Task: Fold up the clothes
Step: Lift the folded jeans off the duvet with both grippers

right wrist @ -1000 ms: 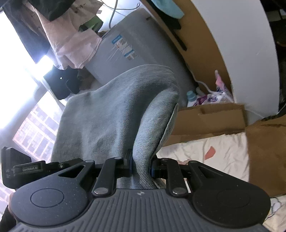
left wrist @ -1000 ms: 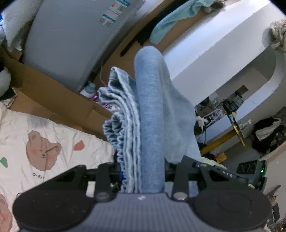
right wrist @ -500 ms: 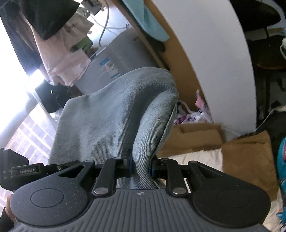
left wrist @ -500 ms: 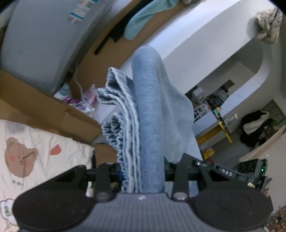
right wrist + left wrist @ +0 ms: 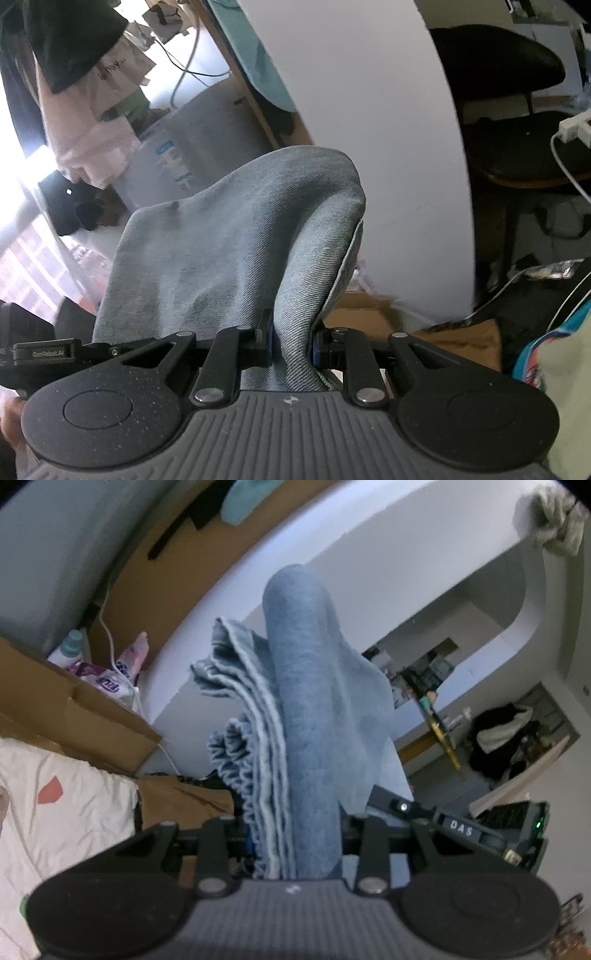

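Denim garment, pale blue twill with a gathered ruffled hem, clamped by left gripper and right gripper. Cartoon-print bedsheet below; curved white wall behind.

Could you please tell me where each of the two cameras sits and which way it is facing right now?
Left wrist: on the left gripper, looking along its jaws past the clamped blue garment toward a white wall.
Right wrist: on the right gripper, looking past gripped denim at the white wall and a grey appliance.
Shared: the garment, wall and cardboard boxes.
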The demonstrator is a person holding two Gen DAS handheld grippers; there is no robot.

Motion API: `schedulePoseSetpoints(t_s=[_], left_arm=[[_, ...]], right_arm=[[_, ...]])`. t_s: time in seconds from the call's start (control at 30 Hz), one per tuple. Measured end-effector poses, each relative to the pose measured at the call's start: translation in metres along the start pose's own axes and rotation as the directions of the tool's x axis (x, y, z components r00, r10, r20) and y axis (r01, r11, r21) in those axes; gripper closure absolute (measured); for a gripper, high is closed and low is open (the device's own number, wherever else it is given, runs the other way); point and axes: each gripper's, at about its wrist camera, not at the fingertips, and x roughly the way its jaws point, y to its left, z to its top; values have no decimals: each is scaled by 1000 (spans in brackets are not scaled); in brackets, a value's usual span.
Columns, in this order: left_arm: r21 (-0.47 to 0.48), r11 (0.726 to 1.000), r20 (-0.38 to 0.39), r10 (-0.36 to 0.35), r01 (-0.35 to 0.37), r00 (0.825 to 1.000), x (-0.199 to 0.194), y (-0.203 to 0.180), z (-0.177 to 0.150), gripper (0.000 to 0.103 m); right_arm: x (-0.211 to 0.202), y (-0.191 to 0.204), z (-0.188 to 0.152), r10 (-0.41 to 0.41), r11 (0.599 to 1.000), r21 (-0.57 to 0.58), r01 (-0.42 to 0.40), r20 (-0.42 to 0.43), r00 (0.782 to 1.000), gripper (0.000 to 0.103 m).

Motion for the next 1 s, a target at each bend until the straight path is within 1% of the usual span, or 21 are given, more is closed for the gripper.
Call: schedulePoseSetpoints(t_s=[0.17,0.33,0.4,0.5,0.6,0.77,0.9,1.0], left_arm=[[-20,1000,-20,-1,1,1000,42,24,-10,65],[-32,999,-45,-22,21,999,85,46,-13,65],[-15,1000,-59,-27,26,998,104,53,-14,65],[-18,998,-65,-54,53,996,133,66,-19,65],[-40,996,-82,-82,79,993,167,86,-29,65],[-62,994,-118,-102,95,988,214,119,-48,65],[-105,988,-129,-125,111,984,246,143,-66,65],[-117,986,-138,-134,118,981,264,153,-78,65]], right_arm=[[30,-35,-12,-26,1000,7,26,-9,1000,85],[56,-70,-23,-58,998,5,58,-18,998,85],[66,-84,-26,-75,997,1,75,-21,997,85],[79,-107,-32,-105,995,1,105,-16,994,85],[93,-130,-40,-139,990,4,139,-16,990,84],[124,-166,-64,-201,980,-12,201,-25,979,84],[141,-190,-85,-242,970,-15,241,-19,970,84],[150,-206,-98,-266,964,-25,265,-14,964,84]])
